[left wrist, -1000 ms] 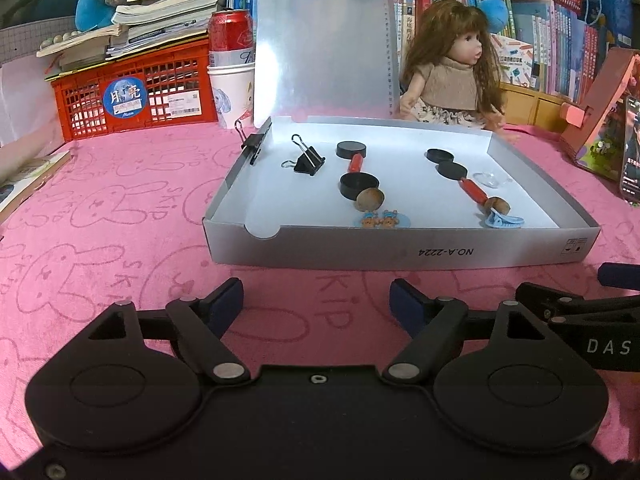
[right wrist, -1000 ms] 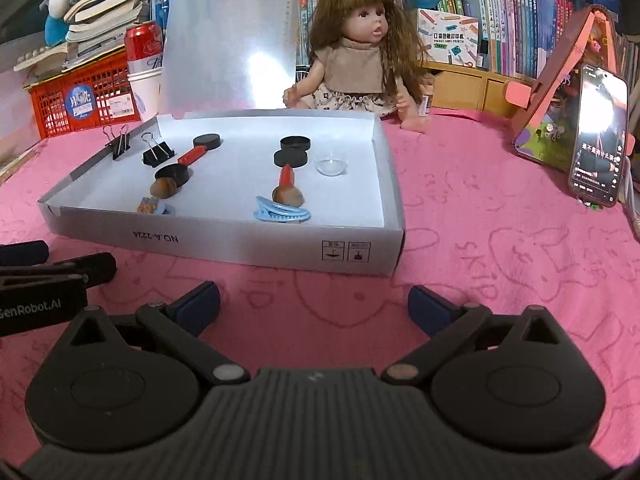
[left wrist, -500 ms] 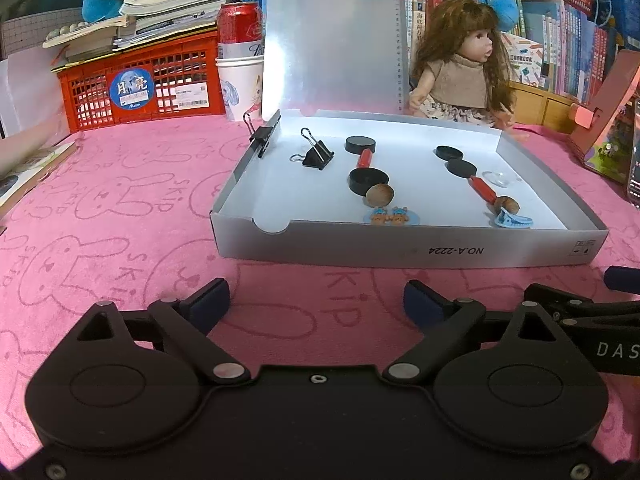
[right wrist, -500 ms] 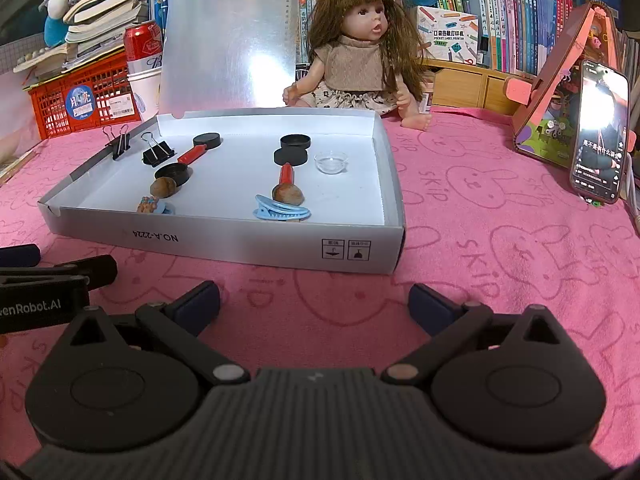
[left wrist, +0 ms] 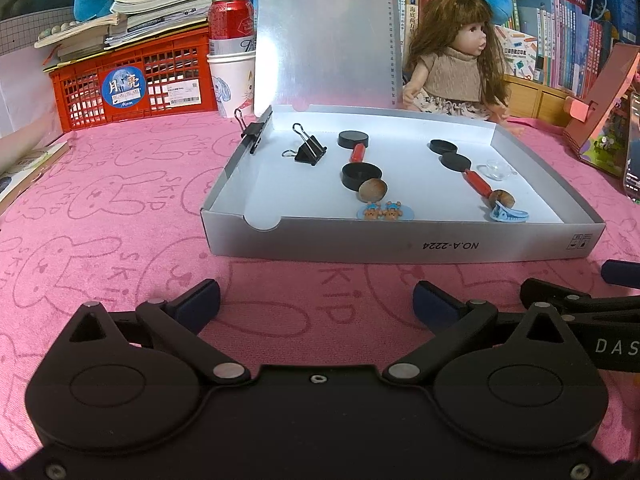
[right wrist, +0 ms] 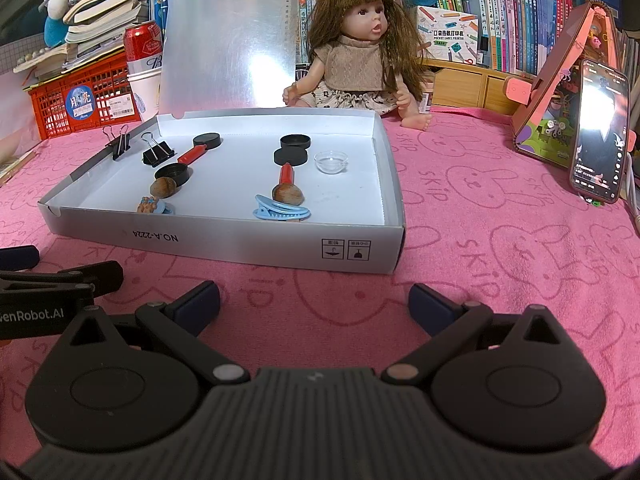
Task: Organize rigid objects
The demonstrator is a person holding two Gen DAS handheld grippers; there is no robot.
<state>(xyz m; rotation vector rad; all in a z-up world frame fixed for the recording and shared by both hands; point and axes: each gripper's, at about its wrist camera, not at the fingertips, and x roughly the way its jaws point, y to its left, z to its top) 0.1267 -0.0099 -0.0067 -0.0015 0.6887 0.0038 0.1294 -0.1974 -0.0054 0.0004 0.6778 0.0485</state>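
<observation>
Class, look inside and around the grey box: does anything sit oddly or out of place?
One binder clip is clamped on the box's left wall instead of lying inside like the other binder clip. Nothing looks spilled or damaged.

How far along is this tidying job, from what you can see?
Looks largely done: the box already holds binder clips, black caps, a glass dish, nuts and a blue hair clip. Nothing is in hand: the left gripper and right gripper are open above the pink cloth. No loose small items show outside the box.
</observation>
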